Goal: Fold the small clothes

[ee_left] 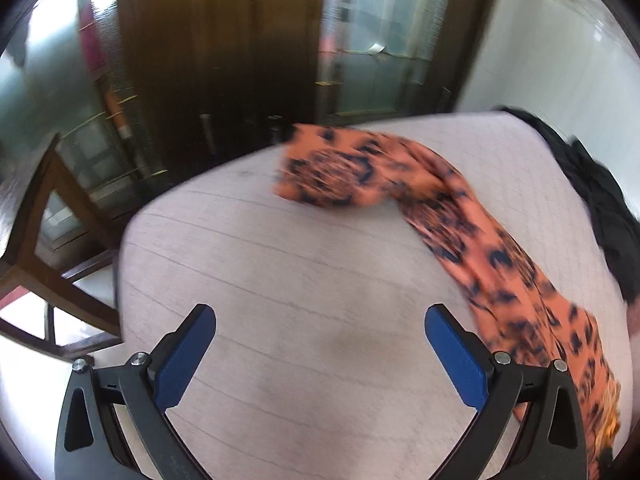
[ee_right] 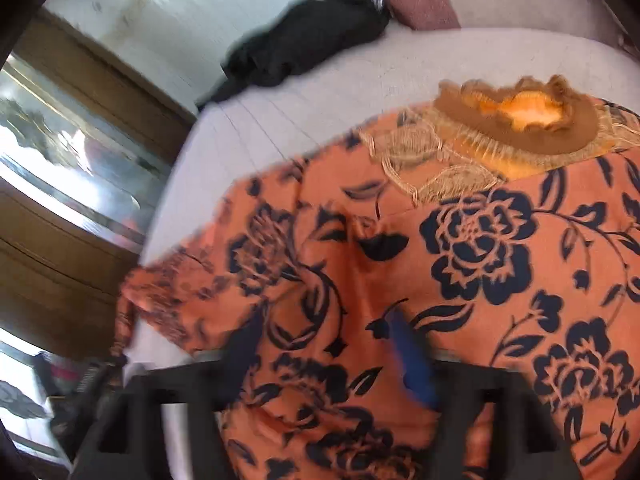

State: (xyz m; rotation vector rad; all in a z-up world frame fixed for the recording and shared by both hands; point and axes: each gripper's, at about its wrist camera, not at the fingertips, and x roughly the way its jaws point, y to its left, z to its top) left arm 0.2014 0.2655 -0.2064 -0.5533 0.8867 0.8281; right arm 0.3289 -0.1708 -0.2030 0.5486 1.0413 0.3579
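Fingers of the left gripper (ee_left: 320,344) stand wide apart with nothing between them, hovering over bare pale quilted bed (ee_left: 280,264). Fingers of the right gripper (ee_right: 324,356) look released too, spread over the orange floral garment (ee_right: 460,280), though blur hides whether either pad touches the cloth; no fold of fabric appears pinched.

The garment lies spread on the bed, its frilled collar (ee_right: 516,120) toward the far side. One long sleeve (ee_left: 460,216) trails across the bed, its end lying near the far edge. A crumpled black garment (ee_right: 308,40) sits at the bed's far corner, well apart. A dark wooden cabinet with glass doors (ee_left: 224,60) stands beyond the bed, and a wooden chair (ee_left: 48,232) beside it.

Risks, as a judgement: the sleeve end near the edge could slide off if pulled carelessly. A pinch through several layers would drag the whole garment rather than turn one fold. The thin fabric may bunch or slip loose mid-fold.

No basket, box or other container is visible.
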